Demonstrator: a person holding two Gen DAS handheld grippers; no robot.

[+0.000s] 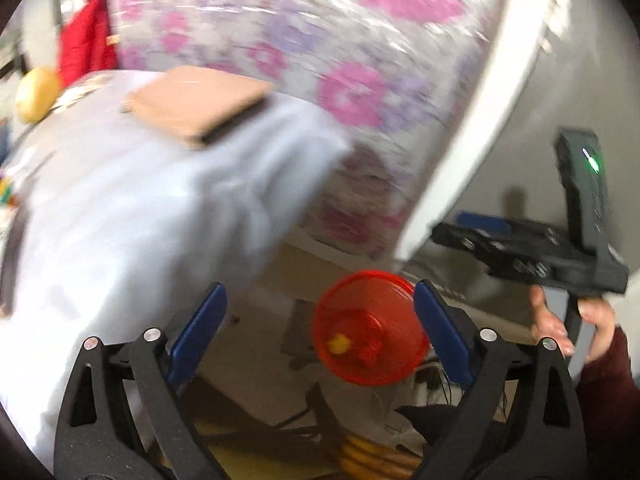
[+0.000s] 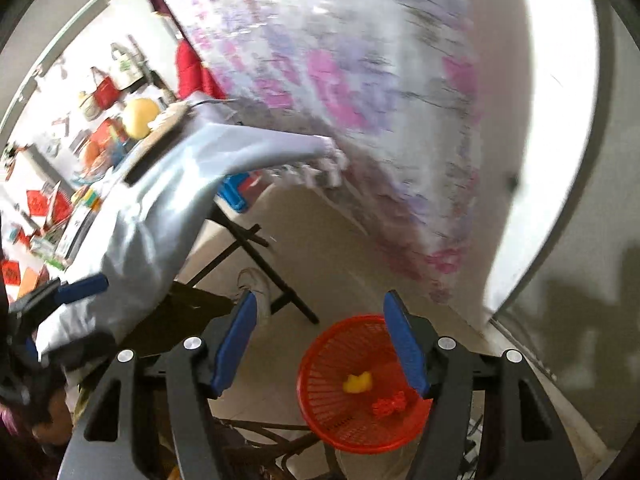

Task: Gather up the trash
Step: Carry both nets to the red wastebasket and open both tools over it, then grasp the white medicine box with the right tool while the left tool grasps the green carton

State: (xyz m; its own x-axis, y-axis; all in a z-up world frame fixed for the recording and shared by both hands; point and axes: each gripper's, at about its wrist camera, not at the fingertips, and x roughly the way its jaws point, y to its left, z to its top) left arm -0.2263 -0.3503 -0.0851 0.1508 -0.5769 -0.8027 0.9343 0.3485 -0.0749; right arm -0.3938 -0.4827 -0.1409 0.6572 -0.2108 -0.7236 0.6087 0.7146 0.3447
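Two grippers: both with jaws apart, nothing between them.
Left gripper (image 1: 320, 328): pointed down at the red basket (image 1: 370, 330).
Right gripper (image 2: 320, 344): basket (image 2: 362, 384) at its five o'clock — on the floor.
Trash: yellow scrap (image 2: 359, 383) and red scrap (image 2: 389, 404) lay inside the basket.
Table cloth (image 2: 160, 208): at ten o'clock — blurred.

We see bright daylight in both fisheye views, with straight edges bowing toward the dark round borders. Motion blur smears the flowered curtain (image 1: 320, 40) and pale tablecloth (image 1: 120, 208). Glare washes out the white frame (image 2: 560, 100) at right, and soft shadows fall on the right wall.
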